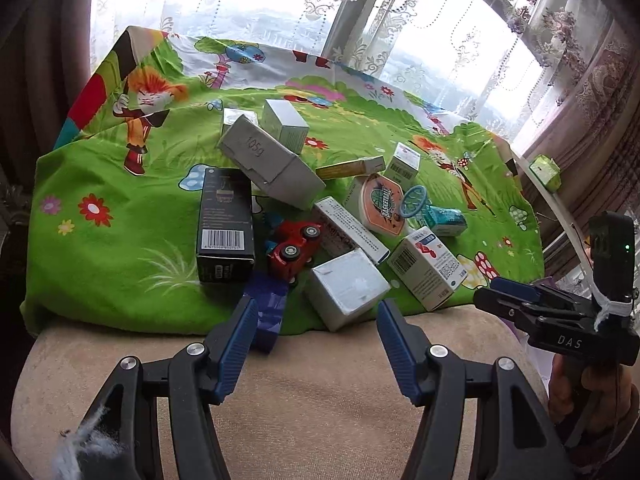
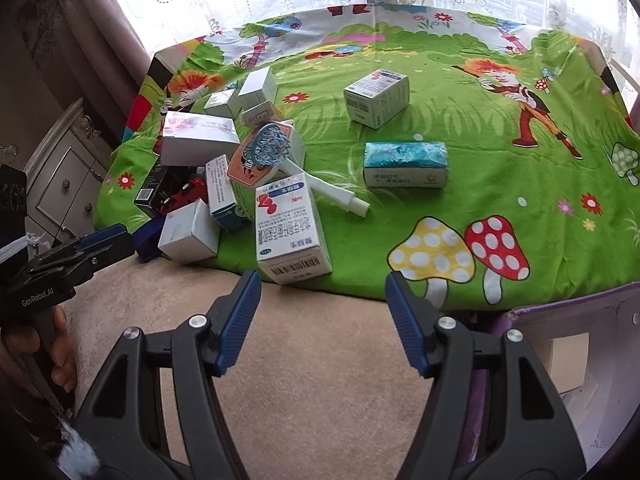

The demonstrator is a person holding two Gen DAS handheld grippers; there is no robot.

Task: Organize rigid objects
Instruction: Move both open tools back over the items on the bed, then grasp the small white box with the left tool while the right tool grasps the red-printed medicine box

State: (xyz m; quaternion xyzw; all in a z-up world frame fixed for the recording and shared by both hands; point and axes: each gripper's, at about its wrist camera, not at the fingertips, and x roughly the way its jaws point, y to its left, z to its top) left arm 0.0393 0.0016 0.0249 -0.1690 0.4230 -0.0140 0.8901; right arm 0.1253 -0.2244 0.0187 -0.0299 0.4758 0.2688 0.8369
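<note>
L jaws: left gripper (image 1: 318, 312) wide open, nothing betw. pads, hovering over beige cushion edge just short of the pile.
R jaws: right gripper (image 2: 323, 286) also wide open, empty, aimed at nearest carton.
Nearest to L: small white cube box (image 1: 346, 288), tilted, at cloth's near edge, almost betw. the L fingers.
Nearest to R: white medicine box w/ barcode (image 2: 290, 230), lying tilted, near end overhangs cloth edge.
Pile: black box (image 1: 226, 224), red toy car (image 1: 294, 248) wedged betw. black box & cube, long grey carton (image 1: 270, 160) leaning on top of others.
Loose ones: teal-topped box (image 2: 405, 164) & another white box (image 2: 376, 96), well apart from pile on green cloth (image 2: 520, 200).
Likely step: first pick, prob. the cube box w/ L.
How to: square jaws to two flat parallel faces, not corners; go in low, close mid-body.
Risk: thin card may crush; nudging the cube could shift car or neighbours.
Bin: white/purple container (image 2: 576, 360) at R side, poss. drop spot, can't confirm.
</note>
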